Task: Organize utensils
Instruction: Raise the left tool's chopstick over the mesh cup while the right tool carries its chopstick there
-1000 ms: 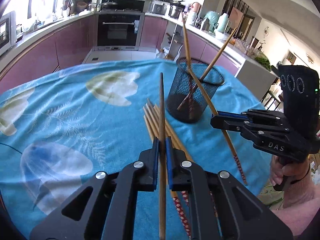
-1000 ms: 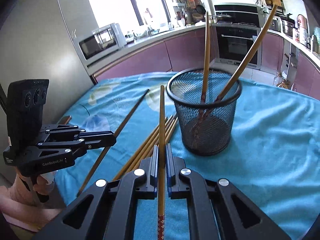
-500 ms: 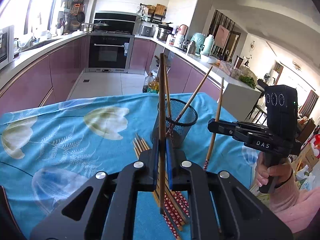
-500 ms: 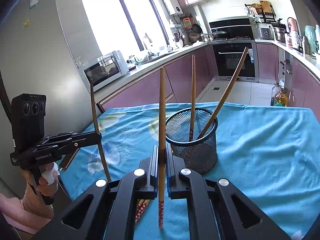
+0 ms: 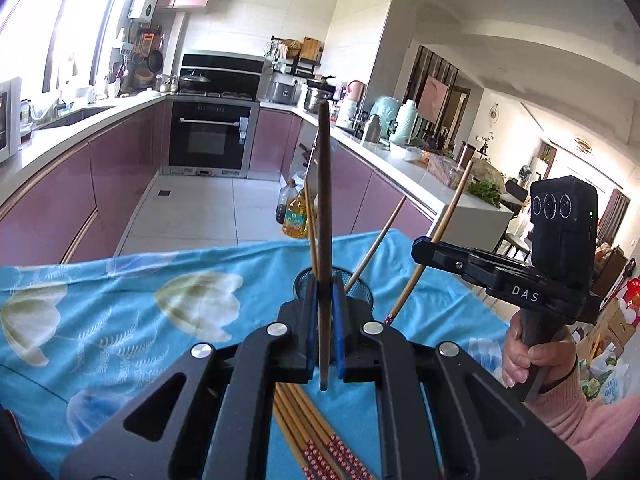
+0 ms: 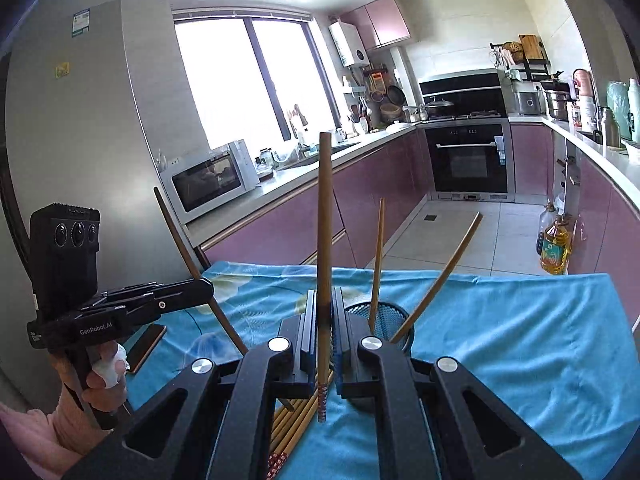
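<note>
My left gripper (image 5: pixel 324 284) is shut on a wooden chopstick (image 5: pixel 324 200) that stands nearly upright just in front of the black mesh cup (image 5: pixel 360 292). In the right wrist view my right gripper (image 6: pixel 324 296) is shut on a second chopstick (image 6: pixel 325 220), also upright, left of the mesh cup (image 6: pixel 390 316). Two chopsticks (image 6: pixel 377 260) lean inside that cup. Several more chopsticks (image 6: pixel 296 420) lie bundled on the blue tablecloth below both grippers. Each view shows the other gripper: the right gripper (image 5: pixel 416 248) and the left gripper (image 6: pixel 208 286), each with its stick.
A blue flowered cloth (image 5: pixel 120 320) covers the table, whose far edge drops to the kitchen floor. A phone (image 6: pixel 146 342) lies near the table's left edge. Oil bottles (image 5: pixel 294 216) stand on the floor beyond. A hand in a pink sleeve (image 5: pixel 532 356) grips the right tool.
Both grippers have risen and tilted upward, each lifting its chopstick off the table. The sticks have swung from lying flat to nearly upright, and the cup now sits lower in both views.
</note>
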The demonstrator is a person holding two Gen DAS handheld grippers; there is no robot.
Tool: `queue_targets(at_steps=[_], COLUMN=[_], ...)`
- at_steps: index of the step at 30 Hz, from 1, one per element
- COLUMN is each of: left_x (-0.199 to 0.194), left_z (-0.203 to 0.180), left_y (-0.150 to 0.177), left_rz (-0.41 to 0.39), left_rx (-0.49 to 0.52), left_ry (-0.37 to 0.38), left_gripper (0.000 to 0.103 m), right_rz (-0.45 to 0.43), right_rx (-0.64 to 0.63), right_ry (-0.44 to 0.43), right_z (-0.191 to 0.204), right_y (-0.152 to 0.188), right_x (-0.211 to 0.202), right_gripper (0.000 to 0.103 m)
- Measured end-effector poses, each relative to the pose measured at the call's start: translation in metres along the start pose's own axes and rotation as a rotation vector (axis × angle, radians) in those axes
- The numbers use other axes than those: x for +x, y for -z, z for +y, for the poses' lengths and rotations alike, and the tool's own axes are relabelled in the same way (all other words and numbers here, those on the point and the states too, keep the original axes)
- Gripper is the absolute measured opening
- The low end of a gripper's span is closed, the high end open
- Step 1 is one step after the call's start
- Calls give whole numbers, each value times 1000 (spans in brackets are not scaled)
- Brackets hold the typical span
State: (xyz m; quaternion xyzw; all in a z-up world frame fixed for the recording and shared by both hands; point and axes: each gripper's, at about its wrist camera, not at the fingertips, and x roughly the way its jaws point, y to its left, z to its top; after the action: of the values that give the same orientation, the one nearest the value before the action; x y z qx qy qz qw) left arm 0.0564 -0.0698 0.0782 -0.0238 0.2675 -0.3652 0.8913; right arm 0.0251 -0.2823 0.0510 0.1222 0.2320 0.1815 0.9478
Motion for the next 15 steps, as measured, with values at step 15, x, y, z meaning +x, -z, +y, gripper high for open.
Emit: queue_targets(at_steps=[15], left_x=[9], left_z=[-26], left_y=[-53], left_rz=[-71], left_rx=[45], left_ry=[20], left_gripper=[8], right_rz=[-78], right_rx=[-28], right_ry=[23], right_z=[-7], right_y=[-36], right_x=[-5], right_gripper=[6])
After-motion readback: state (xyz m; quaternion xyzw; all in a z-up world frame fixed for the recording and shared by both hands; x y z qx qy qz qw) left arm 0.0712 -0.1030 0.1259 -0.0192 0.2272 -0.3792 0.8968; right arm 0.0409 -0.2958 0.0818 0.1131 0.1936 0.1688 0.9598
